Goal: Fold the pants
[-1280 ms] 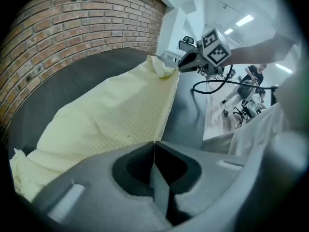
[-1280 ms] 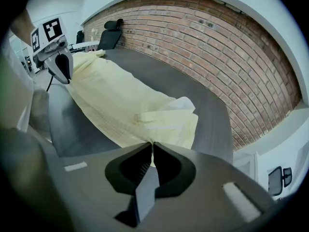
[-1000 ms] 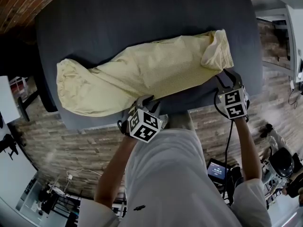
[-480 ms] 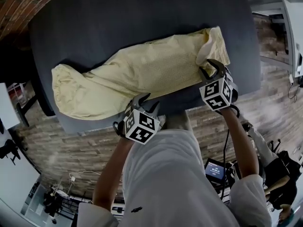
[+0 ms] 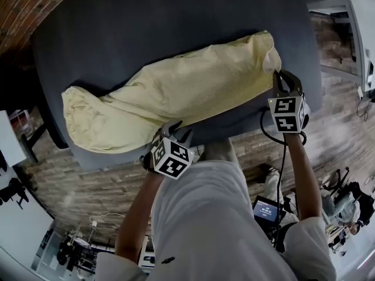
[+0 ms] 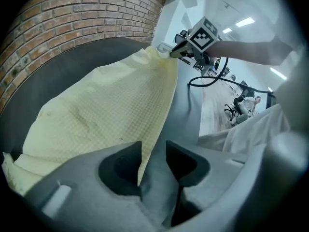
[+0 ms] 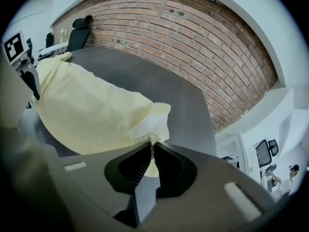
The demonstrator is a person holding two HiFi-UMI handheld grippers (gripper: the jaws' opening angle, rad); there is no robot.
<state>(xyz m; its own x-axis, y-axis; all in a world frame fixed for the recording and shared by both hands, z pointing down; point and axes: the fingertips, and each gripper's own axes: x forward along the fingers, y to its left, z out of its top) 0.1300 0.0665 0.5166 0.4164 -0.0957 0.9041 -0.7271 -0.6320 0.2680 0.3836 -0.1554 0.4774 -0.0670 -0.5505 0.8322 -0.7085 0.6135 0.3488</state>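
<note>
Pale yellow pants [image 5: 176, 92] lie lengthwise across the dark grey table [image 5: 146, 22]. My right gripper [image 5: 284, 78] is at their right end. In the right gripper view its jaws have just closed, and the gripper [image 7: 152, 146] is shut on a corner of the pants [image 7: 87, 115]. My left gripper [image 5: 177, 129] sits at the pants' near edge, left of the middle. Its jaws [image 6: 153, 146] have just narrowed a little but stand apart, with the edge of the pants [image 6: 106, 105] running down between them by the left pad. The right gripper [image 6: 178, 51] shows at the far end of this view.
The table's near edge runs just under both grippers, with a brick-patterned floor [image 5: 88, 174] below it. A brick wall [image 7: 193, 37] stands behind the table. An office chair [image 7: 79, 28] is at the far end and white furniture [image 5: 360, 28] to the right.
The right gripper went in over the pants' right end, then drew back to the right and shut on the corner. The left gripper stayed at the near edge.
</note>
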